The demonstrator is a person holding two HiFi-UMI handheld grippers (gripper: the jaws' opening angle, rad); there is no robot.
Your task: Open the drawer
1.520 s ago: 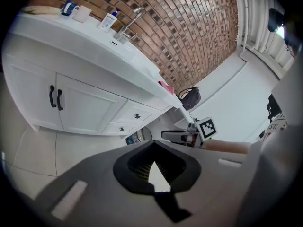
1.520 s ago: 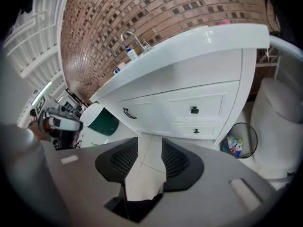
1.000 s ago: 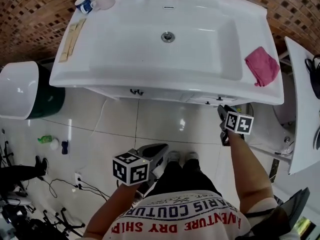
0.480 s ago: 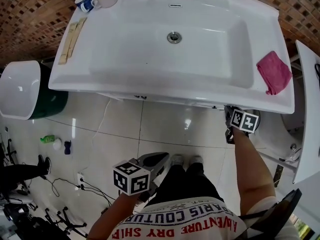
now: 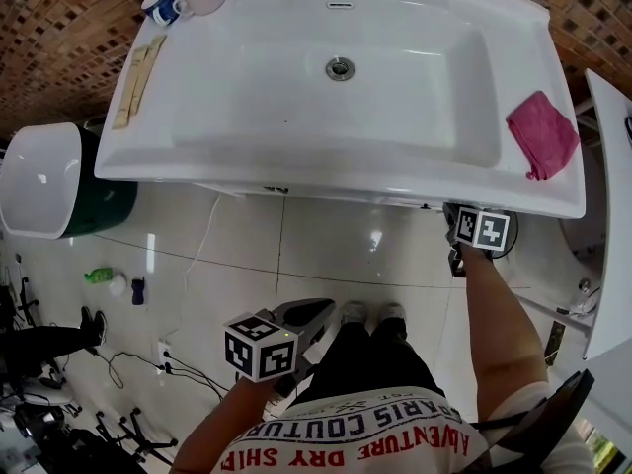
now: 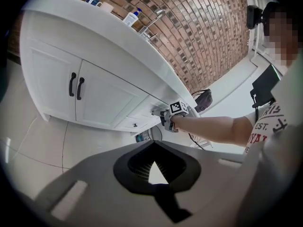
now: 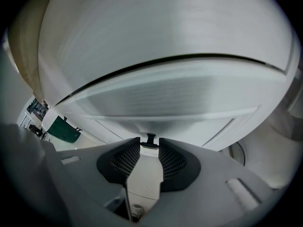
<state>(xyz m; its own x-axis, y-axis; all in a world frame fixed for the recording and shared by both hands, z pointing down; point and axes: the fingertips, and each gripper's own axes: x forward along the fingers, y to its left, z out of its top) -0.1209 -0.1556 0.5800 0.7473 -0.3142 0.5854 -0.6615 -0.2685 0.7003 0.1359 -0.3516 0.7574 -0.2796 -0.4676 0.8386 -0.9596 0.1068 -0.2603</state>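
A white drawer front (image 7: 165, 98) fills the right gripper view, with its small dark knob (image 7: 150, 138) at the bottom middle. My right gripper (image 7: 149, 146) has its jaws closing on that knob, whose head spans the gap and touches both fingertips. From the head view, the right gripper (image 5: 456, 212) is tucked under the front rim of the white sink (image 5: 326, 171). In the left gripper view it (image 6: 162, 116) is at the top drawer (image 6: 142, 110). My left gripper (image 5: 309, 313) hangs over the floor, well short of the cabinet. Its tips (image 6: 154, 145) are shut together on nothing.
Two cabinet doors with black handles (image 6: 75, 85) are left of the drawers. A pink cloth (image 5: 541, 131) lies on the sink's right rim and mugs (image 5: 178, 0) at its back left. A white bin (image 5: 39, 181) stands left. Cables (image 5: 188, 368) and small bottles (image 5: 104, 279) lie on the tiles.
My right gripper has drawn in under the sink's front edge, up to the cabinet. The left gripper has sunk slightly and otherwise stayed put.
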